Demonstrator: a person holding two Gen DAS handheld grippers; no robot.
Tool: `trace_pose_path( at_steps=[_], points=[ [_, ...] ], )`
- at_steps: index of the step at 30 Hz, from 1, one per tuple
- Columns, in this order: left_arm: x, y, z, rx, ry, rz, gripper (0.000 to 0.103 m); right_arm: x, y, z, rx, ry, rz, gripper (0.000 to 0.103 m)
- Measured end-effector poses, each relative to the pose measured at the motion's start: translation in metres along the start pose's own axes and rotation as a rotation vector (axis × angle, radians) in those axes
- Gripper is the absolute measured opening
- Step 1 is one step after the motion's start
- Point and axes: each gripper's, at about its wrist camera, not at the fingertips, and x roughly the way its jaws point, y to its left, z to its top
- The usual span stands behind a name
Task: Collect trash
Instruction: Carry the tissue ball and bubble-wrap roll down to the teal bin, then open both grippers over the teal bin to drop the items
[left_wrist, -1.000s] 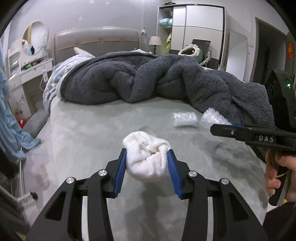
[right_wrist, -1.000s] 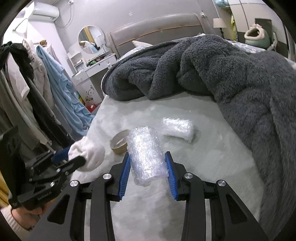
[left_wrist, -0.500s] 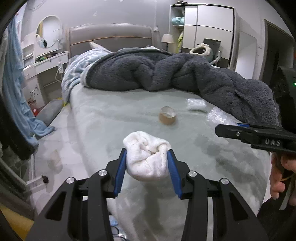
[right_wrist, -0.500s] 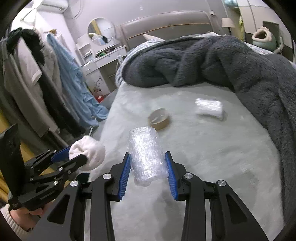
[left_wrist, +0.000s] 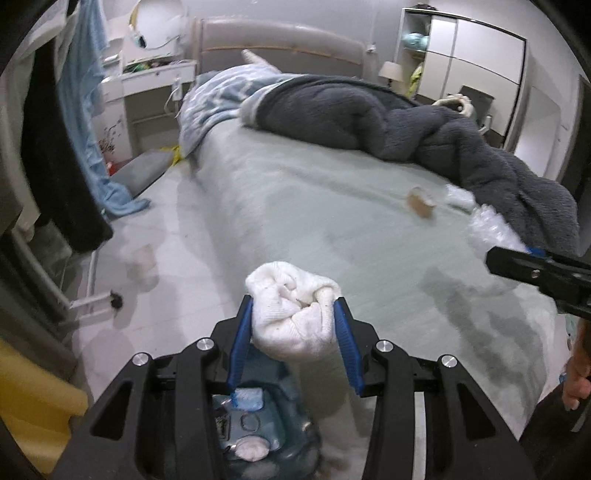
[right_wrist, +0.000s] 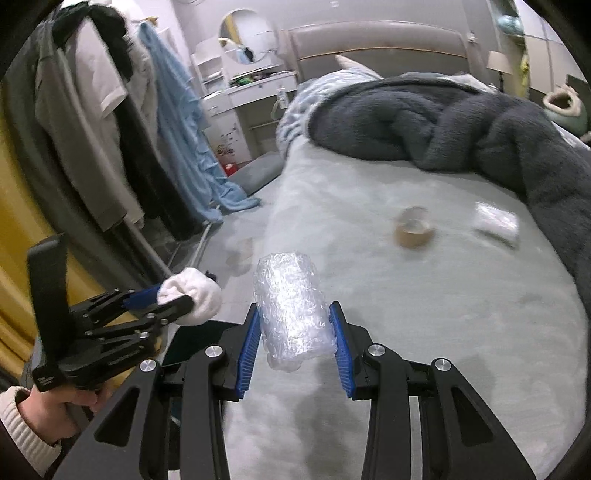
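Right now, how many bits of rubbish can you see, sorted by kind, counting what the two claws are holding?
White cloth wad, in the left gripper: 1
Bubble wrap roll, in the right gripper: 1
Tape roll, on the bed: 1
Clear plastic packet, on the bed: 1
Total: 4

Dim indoor light, motion blur, perhaps overhead; fisheye-warped edges.

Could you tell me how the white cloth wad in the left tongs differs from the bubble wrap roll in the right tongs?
The white cloth wad is opaque, knitted fabric; the bubble wrap roll is clear, shiny plastic. The wad is a crumpled lump, the roll a neat cylinder standing up past the pads. The wad hangs over a bin beside the bed; the roll is above the bed itself. Both are clamped between blue pads, in the left tongs and right tongs.
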Motion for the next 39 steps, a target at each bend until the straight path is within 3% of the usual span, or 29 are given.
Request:
trace_pose_path(
  at_steps=[9, 17, 22, 28, 33, 39],
  points=[
    [0.011, 0.044, -0.029, -0.039, 0.114, 0.054, 0.046, 0.026, 0.050, 0.010, -0.055, 0.037, 0.044, 0.038],
    [0.010, 0.070, -0.044, -0.085, 0.180, 0.057, 0.048, 0.056, 0.087, 0.012, -0.095, 0.078, 0.069, 0.038],
    [0.009, 0.086, -0.053, -0.117, 0.230, 0.055, 0.061, 0.072, 0.100, 0.012, -0.111, 0.107, 0.071, 0.038],
    [0.002, 0.100, -0.058, -0.140, 0.230, 0.061, 0.075, 0.092, 0.114, 0.007, -0.132, 0.161, 0.068, 0.038],
    [-0.014, 0.114, -0.055, -0.147, 0.174, 0.151, 0.080, 0.110, 0.127, 0.000, -0.152, 0.219, 0.064, 0.038],
    [-0.030, 0.133, -0.051, -0.201, 0.139, 0.151, 0.085, 0.133, 0.144, -0.012, -0.187, 0.282, 0.058, 0.038]
  ],
)
